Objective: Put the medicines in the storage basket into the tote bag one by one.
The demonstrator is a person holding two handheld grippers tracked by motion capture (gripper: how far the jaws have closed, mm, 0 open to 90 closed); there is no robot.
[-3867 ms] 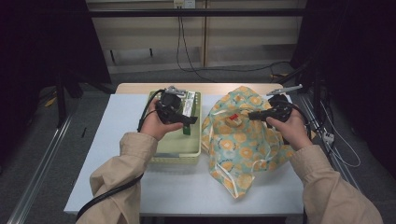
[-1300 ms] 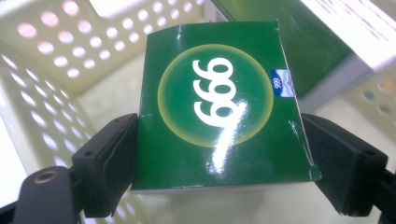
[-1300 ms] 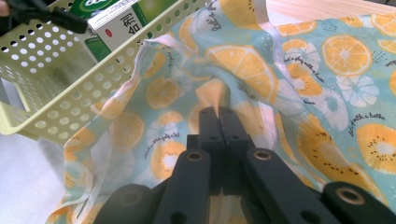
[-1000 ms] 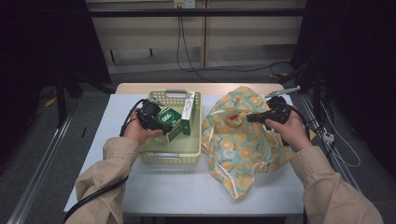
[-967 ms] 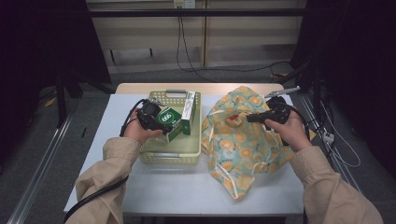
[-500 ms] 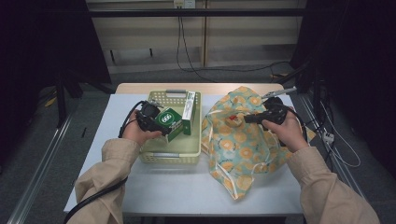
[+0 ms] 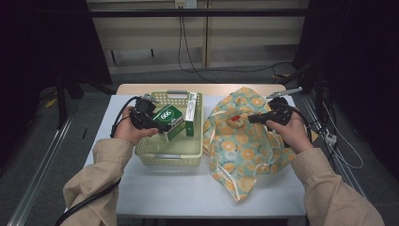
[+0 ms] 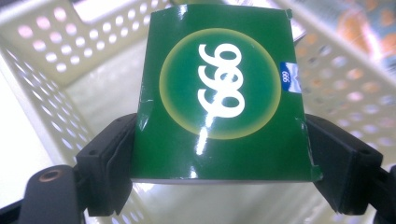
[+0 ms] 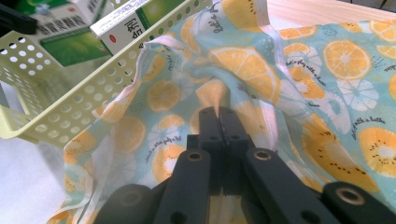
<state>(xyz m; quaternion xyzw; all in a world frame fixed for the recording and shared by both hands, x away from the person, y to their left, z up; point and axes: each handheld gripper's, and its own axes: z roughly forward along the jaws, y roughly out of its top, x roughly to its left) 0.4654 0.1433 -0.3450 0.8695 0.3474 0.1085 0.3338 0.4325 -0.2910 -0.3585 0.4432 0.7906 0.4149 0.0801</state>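
Observation:
A green box marked 999 hangs tilted just above the pale yellow basket. My left gripper is shut on it. In the left gripper view the box sits squeezed between both black jaws, with the basket's perforated wall behind it. A white and green carton stands on edge inside the basket. My right gripper is shut on a fold of the orange-slice print cloth bag. In the right gripper view its jaws pinch the fabric beside the basket.
The basket and the bag lie side by side on a white table with a wooden strip along its far edge. Beyond it are dark curtains, floor cables and a metal rail at the left.
Since the earliest frame my left gripper has taken hold of the green box in the basket. Over the last second it lifted the box slightly. The right gripper kept its pinch on the bag.

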